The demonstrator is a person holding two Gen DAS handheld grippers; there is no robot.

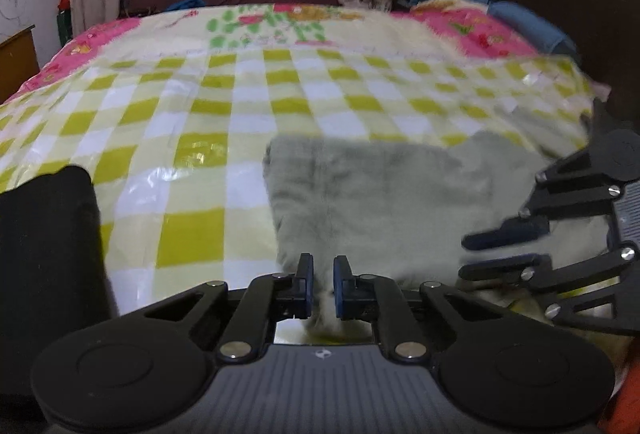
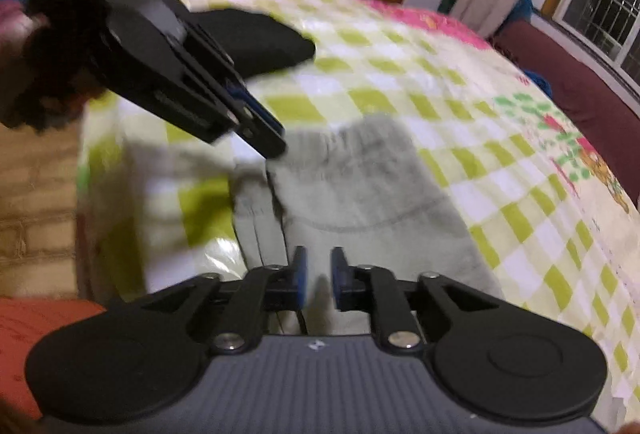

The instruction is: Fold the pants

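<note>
Both the left hand-held gripper [image 1: 323,284] and the right hand-held gripper [image 2: 319,280] were narrowly parted, pinching folds of the grey pants [image 1: 380,194], which lay on the checkered bed [image 1: 200,106] near a black garment [image 2: 256,34].

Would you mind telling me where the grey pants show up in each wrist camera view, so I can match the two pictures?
Left wrist view: the grey pants lie lower centre to right, just ahead of the left gripper.
Right wrist view: they lie in the centre, running down to the right gripper.
Shared landmark: the black garment on the checked sheet.
</note>
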